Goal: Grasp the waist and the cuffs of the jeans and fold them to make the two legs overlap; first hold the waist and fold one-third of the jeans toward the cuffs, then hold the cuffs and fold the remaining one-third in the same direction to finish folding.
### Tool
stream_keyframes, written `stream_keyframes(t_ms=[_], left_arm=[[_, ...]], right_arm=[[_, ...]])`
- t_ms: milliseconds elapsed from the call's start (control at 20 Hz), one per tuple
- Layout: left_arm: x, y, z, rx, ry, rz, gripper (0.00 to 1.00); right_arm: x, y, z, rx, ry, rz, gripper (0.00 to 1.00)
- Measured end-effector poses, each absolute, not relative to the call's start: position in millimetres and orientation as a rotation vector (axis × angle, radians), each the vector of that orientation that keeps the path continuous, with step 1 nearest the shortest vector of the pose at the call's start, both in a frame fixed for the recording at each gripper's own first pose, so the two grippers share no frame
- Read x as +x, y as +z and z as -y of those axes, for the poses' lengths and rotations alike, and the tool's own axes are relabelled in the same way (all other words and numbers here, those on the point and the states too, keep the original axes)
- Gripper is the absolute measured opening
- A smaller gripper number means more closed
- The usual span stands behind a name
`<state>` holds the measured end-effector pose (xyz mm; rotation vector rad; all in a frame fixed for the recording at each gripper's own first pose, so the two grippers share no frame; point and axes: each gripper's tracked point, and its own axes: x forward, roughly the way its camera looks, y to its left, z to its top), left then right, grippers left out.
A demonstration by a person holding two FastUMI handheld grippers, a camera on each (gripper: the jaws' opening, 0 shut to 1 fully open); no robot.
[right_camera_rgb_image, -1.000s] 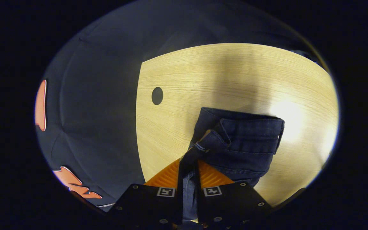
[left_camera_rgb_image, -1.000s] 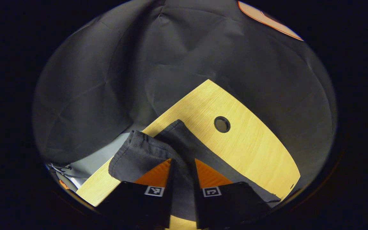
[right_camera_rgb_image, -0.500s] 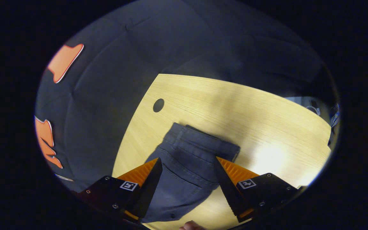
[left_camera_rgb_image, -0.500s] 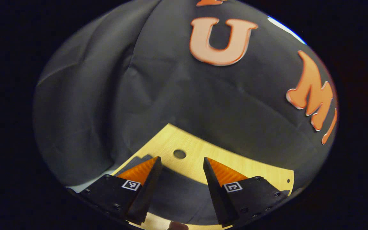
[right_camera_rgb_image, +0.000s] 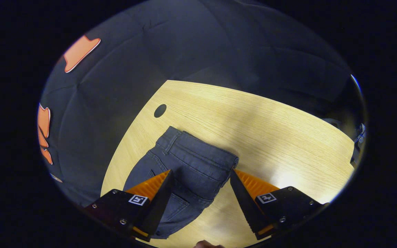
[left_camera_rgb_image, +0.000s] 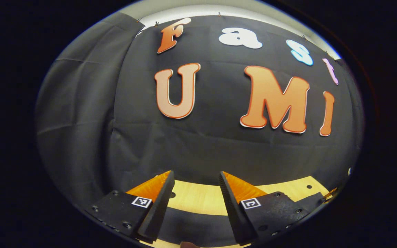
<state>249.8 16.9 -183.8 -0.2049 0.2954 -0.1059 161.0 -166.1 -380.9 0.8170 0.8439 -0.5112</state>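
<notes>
Both grippers, left and right, are hanging wide open, empty. Jeans are lying soft and heavy; pinch the waistband at 12 o'clock.

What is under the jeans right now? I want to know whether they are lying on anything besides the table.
The jeans lie flat on the light wooden table, waistband toward the round cable hole. Bare wood shows all around them. Whatever sits beneath the denim itself is covered.

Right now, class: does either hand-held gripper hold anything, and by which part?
Nothing is held. The right hand-held gripper is open above the jeans; the left hand-held gripper is open too.
</notes>
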Motion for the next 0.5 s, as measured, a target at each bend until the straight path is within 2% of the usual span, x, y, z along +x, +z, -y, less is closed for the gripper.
stream_keyframes(t_ms=[350,450,500], left_arm=[[195,-163,18,-0.190,-0.137,-0.283,0.78],[183,-166,25,-0.176,-0.148,-0.303,0.78],[177,-168,29,-0.171,-0.155,-0.315,0.78]], right_arm=[[162,-389,169,0.768,-0.538,-0.825,0.99],[160,-391,171,0.723,-0.531,-0.819,0.95],[161,-394,169,0.719,-0.510,-0.814,0.84]])
